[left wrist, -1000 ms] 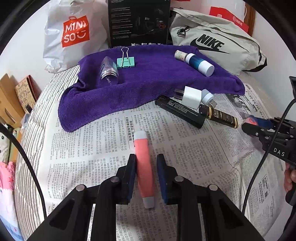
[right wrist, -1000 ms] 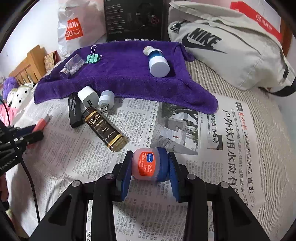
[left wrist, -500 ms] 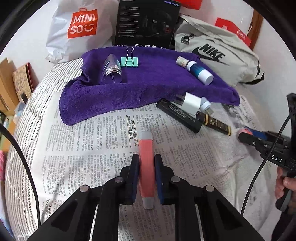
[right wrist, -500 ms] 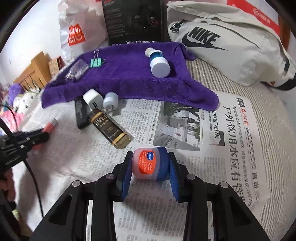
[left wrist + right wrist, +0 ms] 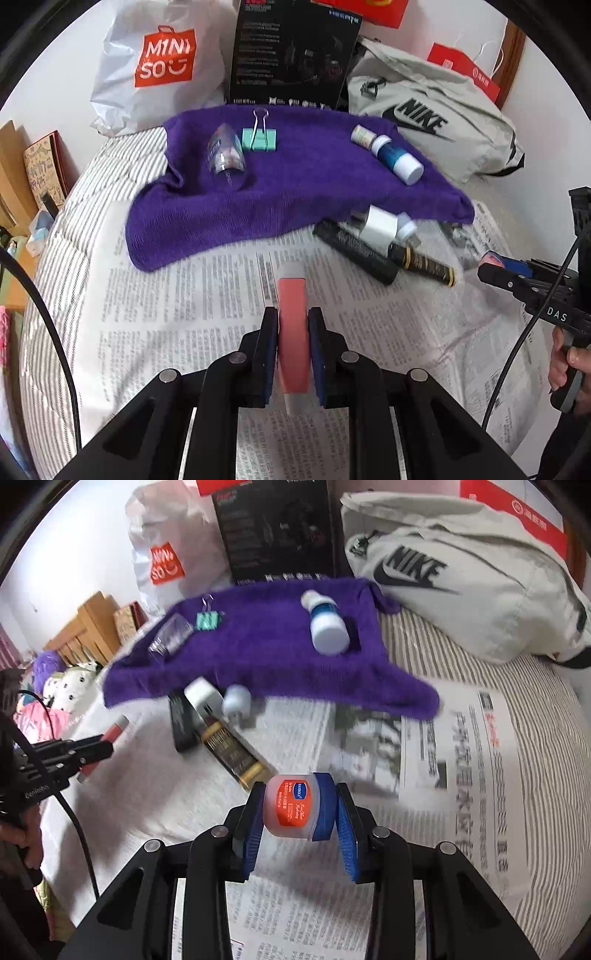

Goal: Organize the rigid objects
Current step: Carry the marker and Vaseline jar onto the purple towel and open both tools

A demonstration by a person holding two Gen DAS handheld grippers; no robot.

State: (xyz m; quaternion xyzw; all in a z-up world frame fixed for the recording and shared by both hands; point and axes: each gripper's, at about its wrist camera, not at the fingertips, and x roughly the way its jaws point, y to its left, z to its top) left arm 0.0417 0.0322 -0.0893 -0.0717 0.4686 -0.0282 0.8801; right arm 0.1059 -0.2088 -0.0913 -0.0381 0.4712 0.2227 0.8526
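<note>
- We hold a pink tube [image 5: 292, 332] in our left gripper [image 5: 291, 325], fingers clamped on its sides, above the newspaper [image 5: 184, 314] spread on the bed.
- Our right gripper [image 5: 299, 808] has its fingers clamped on a small jar [image 5: 295, 810] with a blue lid, over the same newspaper.
- On the purple towel [image 5: 295, 184] lie a clear bottle [image 5: 226, 158], a green binder clip [image 5: 259, 137] and a blue bottle [image 5: 397, 159].
- A white charger [image 5: 377, 225], a black box [image 5: 354, 249] and a dark tube [image 5: 423, 263] lie together just beside the towel's edge.
</note>
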